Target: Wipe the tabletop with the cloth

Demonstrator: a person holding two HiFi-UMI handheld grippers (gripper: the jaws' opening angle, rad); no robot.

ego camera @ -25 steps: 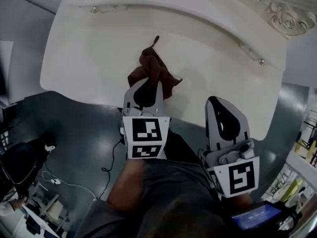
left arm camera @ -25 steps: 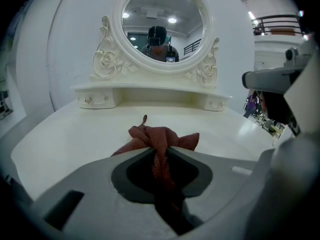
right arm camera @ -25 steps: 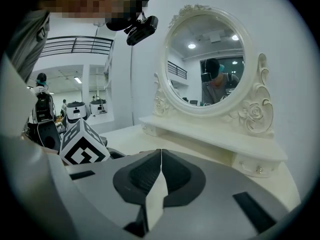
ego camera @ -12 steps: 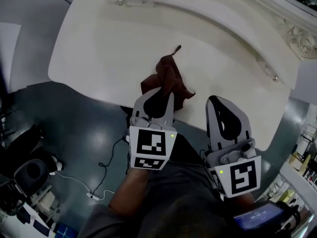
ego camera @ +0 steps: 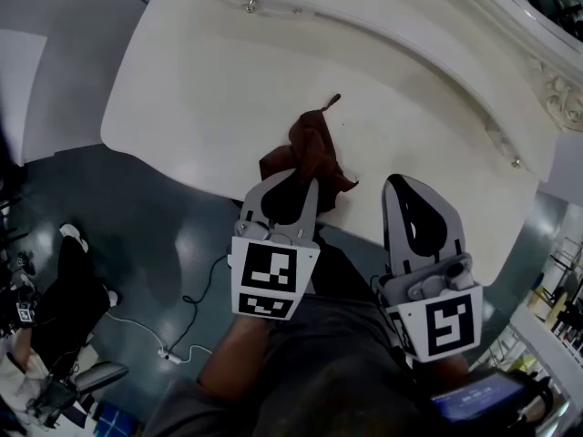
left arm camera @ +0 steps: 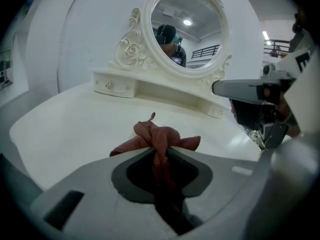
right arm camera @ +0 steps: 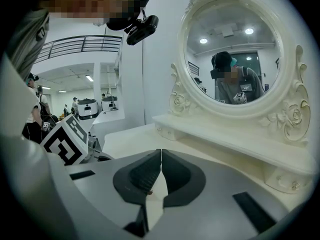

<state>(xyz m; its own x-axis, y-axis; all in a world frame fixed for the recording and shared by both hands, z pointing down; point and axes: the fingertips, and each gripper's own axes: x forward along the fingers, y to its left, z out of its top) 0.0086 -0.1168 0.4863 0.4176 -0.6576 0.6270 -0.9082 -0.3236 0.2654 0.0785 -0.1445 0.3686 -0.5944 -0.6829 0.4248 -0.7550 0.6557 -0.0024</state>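
Observation:
A crumpled brown cloth [ego camera: 310, 150] lies on the white tabletop [ego camera: 200, 98] near its front edge. My left gripper [ego camera: 293, 177] is shut on the cloth's near end, and the rest bunches out ahead of the jaws. In the left gripper view the cloth [left arm camera: 157, 140] runs down between the two pads. My right gripper [ego camera: 398, 185] hovers to the right of the cloth, above the table's front edge, jaws shut with nothing between them. In the right gripper view its tips [right arm camera: 161, 151] meet in a thin line.
A raised shelf with small drawers [left arm camera: 116, 85] and an oval mirror [left arm camera: 186, 30] stands along the table's back. The dark floor [ego camera: 137, 244] below the front edge carries a white cable [ego camera: 150, 344]. A person sits at the lower left [ego camera: 55, 299].
Both grippers and the cloth have slid sideways along the table's front edge. The left gripper has rolled a little. The cloth stays pinched in it.

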